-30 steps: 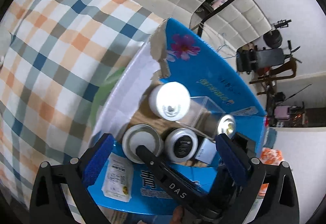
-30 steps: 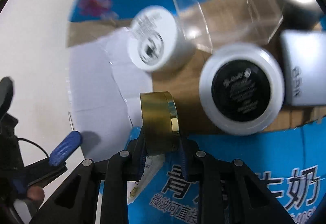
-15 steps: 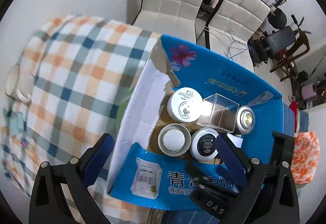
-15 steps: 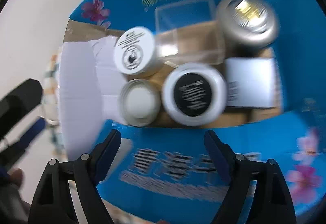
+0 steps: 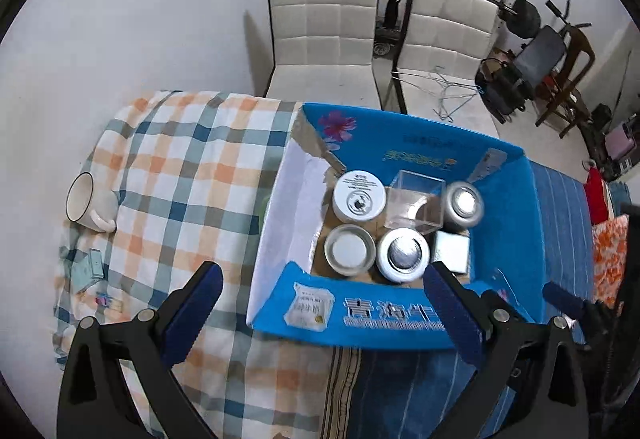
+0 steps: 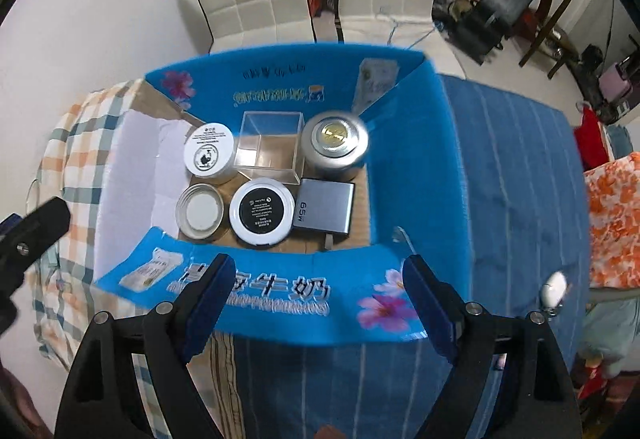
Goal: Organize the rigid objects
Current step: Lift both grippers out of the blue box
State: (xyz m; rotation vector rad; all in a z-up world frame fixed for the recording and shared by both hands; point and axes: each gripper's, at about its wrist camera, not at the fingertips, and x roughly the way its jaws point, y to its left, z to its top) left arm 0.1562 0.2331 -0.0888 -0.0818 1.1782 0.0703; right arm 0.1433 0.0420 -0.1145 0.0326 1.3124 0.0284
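Inside, the box (image 6: 416, 143) holds six things: four round jars, one clear cube (image 6: 269, 147), one grey block (image 6: 324, 212); both grippers (image 5: 322, 313) (image 6: 318, 305) spread, empty.

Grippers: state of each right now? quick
Left gripper: open, holding nothing, above the near flap of the blue box.
Right gripper: open, holding nothing, also above the box's near flap.

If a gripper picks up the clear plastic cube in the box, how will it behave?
The clear cube looks hollow and thin-walled, so it is probably light and may flex or crack under a hard squeeze. Its smooth, glossy faces could be slippery. Flat sides mean it should not roll.
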